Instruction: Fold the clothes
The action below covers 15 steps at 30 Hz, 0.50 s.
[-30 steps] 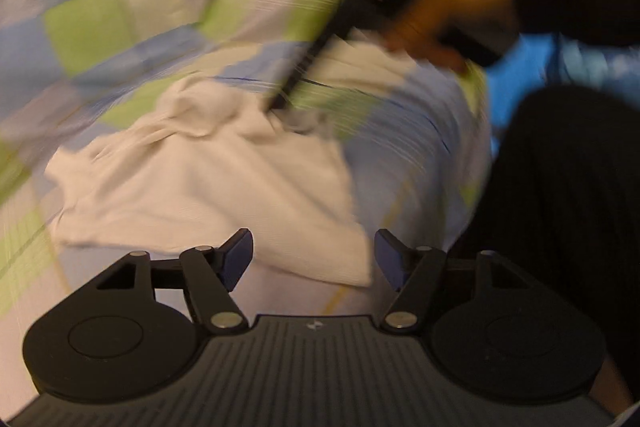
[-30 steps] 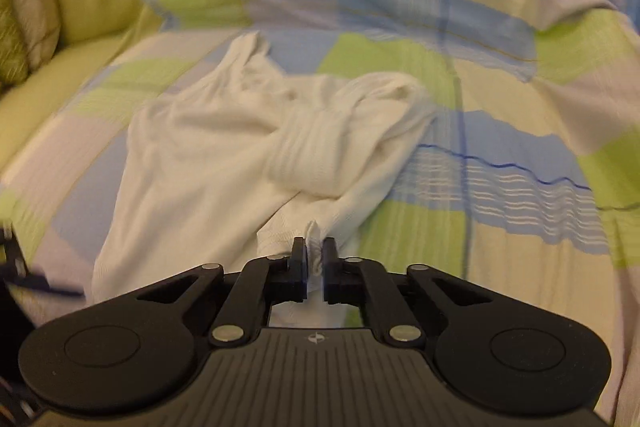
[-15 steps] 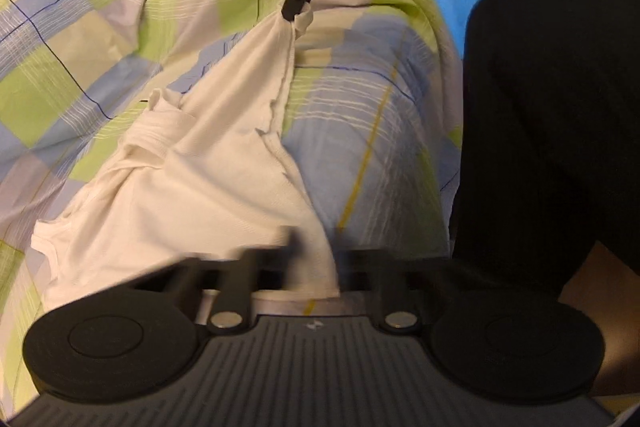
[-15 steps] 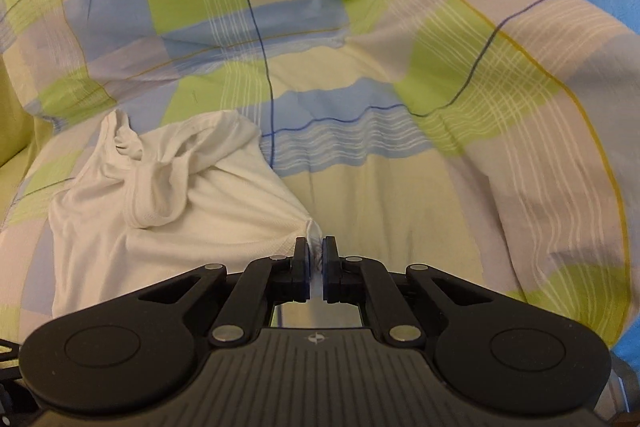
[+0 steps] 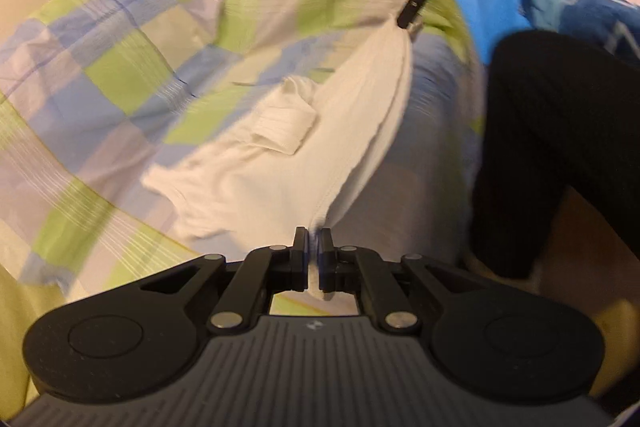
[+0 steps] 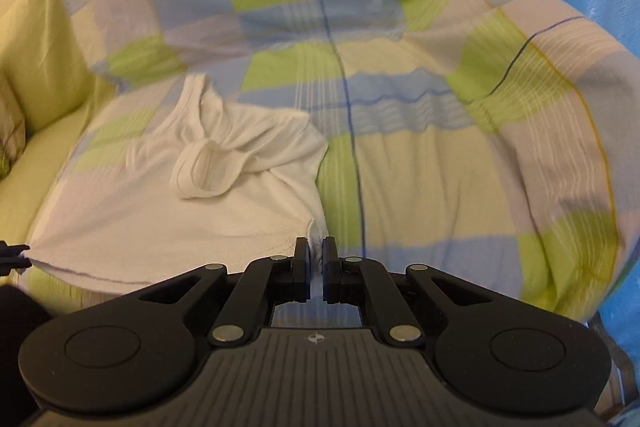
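While a green, blue and lilac checked quilt (image 6: pixel 400 75) spreads beyond both sets of fingers, the white ribbed cotton vest (image 6: pixel 168 211) lies stretched on it — one hem corner pinched between the clenched fingers of the left gripper (image 5: pixel 314 241), the other clamped in the right gripper (image 6: pixel 315 250), a rolled strap ahead.

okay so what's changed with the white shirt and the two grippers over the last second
The left gripper, open a second ago, has shut on a hem corner of the white shirt. With the right gripper it has pulled the hem taut and spread the shirt flatter on the checked quilt. The right gripper kept its grip throughout.
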Available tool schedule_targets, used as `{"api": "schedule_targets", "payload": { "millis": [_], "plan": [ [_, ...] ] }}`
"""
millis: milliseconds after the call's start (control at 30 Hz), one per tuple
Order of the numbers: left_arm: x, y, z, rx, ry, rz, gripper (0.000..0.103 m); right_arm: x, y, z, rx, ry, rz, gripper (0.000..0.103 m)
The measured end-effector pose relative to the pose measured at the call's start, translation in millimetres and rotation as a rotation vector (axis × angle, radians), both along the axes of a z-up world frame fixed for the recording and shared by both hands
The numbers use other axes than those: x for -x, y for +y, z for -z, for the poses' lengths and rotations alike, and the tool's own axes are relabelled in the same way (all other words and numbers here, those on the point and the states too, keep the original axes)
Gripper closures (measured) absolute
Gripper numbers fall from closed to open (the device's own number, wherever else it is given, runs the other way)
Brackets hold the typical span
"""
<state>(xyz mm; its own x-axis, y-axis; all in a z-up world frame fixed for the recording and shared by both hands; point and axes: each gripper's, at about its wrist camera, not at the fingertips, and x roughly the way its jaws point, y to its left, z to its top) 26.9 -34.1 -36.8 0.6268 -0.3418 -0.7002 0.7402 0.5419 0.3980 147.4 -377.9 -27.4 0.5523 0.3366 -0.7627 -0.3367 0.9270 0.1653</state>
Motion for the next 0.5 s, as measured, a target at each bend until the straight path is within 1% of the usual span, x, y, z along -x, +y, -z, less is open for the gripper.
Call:
{"api": "schedule_targets", "payload": {
  "millis": [100,167,200,267,300,367,400,433,500],
  "plan": [
    [6.9,-2.7,21.2,-0.015,0.124,0.012,0.100,18.2,5.5,12.0,0.063,0.040,-0.008,0.098],
    [9.1,-5.8,32.2,-0.044,0.164,0.027,0.099,22.7,6.0,16.4,0.126,0.051,0.011,0.095],
    [9.1,-5.8,33.1,-0.041,0.175,0.033,0.097,24.1,5.2,15.5,0.149,0.041,0.024,0.091],
    [7.0,-2.9,29.8,-0.014,0.188,0.036,0.094,27.6,4.4,5.9,0.166,-0.019,0.033,0.076],
    [3.5,0.1,26.0,0.006,0.191,0.026,0.092,27.9,7.4,0.3,0.158,-0.052,0.012,0.073],
    [-7.0,5.3,19.5,0.046,0.176,-0.011,0.079,25.1,18.9,-7.7,0.118,-0.107,-0.068,0.067],
    [-12.5,7.9,16.3,0.066,0.168,-0.030,0.078,20.8,27.7,-8.9,0.088,-0.124,-0.131,0.064],
    [-19.1,9.4,14.5,0.078,0.157,-0.051,0.078,14.9,37.0,-7.6,0.064,-0.129,-0.188,0.059],
    [-32.1,9.0,13.4,0.094,0.122,-0.090,0.077,-2.0,60.1,2.0,0.016,-0.107,-0.293,0.058]
  ]
}}
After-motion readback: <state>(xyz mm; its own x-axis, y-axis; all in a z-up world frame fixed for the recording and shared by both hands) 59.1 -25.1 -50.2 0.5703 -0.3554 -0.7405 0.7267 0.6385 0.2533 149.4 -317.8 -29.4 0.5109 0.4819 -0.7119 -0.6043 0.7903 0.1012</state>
